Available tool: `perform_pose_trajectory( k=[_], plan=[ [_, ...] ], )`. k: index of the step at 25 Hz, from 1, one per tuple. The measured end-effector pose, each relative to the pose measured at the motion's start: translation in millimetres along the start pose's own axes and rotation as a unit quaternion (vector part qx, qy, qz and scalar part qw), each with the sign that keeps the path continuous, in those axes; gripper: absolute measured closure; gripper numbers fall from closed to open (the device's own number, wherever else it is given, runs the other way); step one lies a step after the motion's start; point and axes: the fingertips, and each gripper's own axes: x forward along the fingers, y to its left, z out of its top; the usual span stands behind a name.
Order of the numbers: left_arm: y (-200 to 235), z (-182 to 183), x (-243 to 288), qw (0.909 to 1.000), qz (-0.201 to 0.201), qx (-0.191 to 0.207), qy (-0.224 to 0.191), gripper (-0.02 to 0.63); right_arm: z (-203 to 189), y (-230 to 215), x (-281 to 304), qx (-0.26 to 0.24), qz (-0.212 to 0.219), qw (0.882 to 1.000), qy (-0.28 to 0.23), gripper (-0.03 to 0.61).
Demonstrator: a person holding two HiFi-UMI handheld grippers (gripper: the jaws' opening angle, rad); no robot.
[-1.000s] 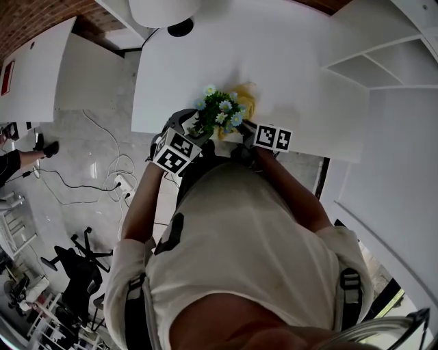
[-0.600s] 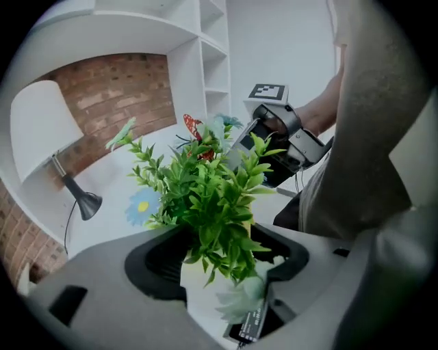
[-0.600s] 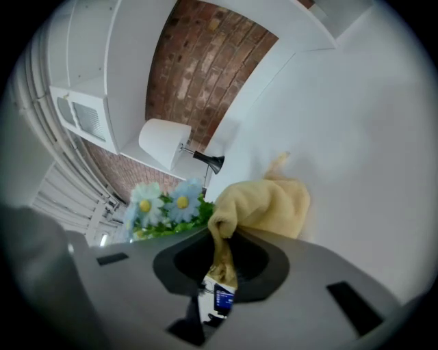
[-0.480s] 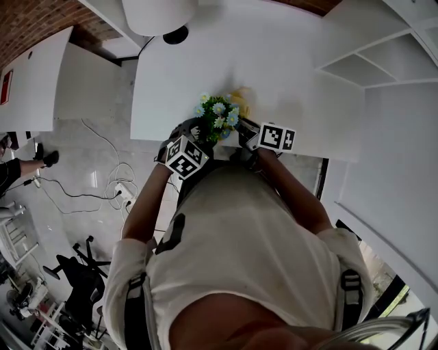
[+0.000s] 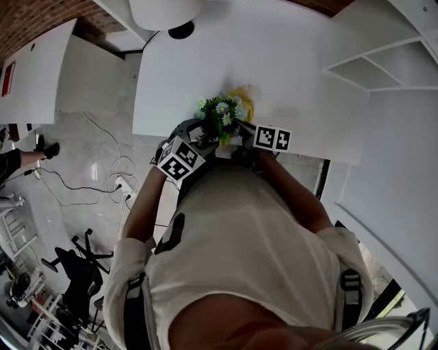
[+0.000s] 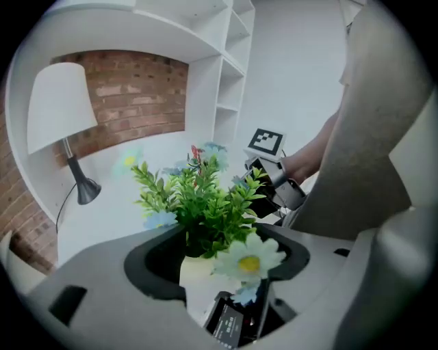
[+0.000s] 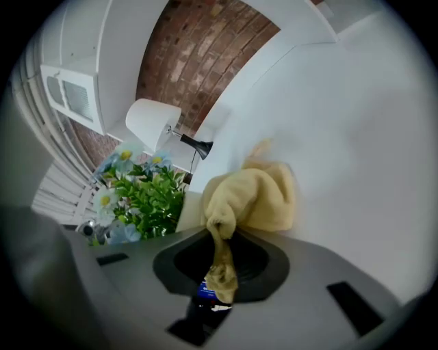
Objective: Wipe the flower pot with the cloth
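Note:
A cream flower pot (image 6: 195,270) with a green plant (image 5: 220,116) and pale daisies stands near the white table's front edge. My left gripper (image 6: 220,277) has its wide jaws around the pot and holds it; they have just eased open slightly. In the head view the left gripper (image 5: 195,135) reaches in from the plant's left. My right gripper (image 7: 222,256) is shut on a strand of the yellow cloth (image 7: 256,195), whose bunch lies against the pot's side (image 7: 189,208). From above, the cloth (image 5: 243,101) shows behind and right of the plant.
A white lamp (image 5: 164,10) stands at the table's far edge. White shelves (image 5: 369,68) rise on the right. Left of the table (image 5: 294,48), cables (image 5: 109,171) and an office chair (image 5: 79,263) are on the floor. My own body hides the table's front edge.
My left gripper has shifted slightly down and left beside the pot. The right gripper with the cloth stays close against the plant's right side.

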Motion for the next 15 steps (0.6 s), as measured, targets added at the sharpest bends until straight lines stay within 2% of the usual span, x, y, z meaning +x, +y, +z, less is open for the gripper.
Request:
perform_pose_trajectory(
  k=[2,5,8,10,15],
  plan=[
    [3,-5,-7,0.999,-0.009,0.04,0.019,0.311,-1,-4,2,-0.008,-0.007,1.0,0.007,0.518],
    [4,-23,4,0.9915,-0.018,0.113,0.063,0.311,-2,-9,3,-0.011,-0.011,1.0,0.01,0.518],
    [3,-28,18,0.9857,-0.005,0.152,0.072,0.332,-4,-13,3,-0.008,-0.012,1.0,0.011,0.517],
    [7,-25,23,0.9873,0.017,0.148,0.055,0.38,0,-7,2,-0.004,-0.003,1.0,0.006,0.518],
    [15,-12,32,0.9963,0.061,0.06,0.005,0.415,22,40,-9,-0.002,0.086,0.996,-0.019,0.518]
  ],
)
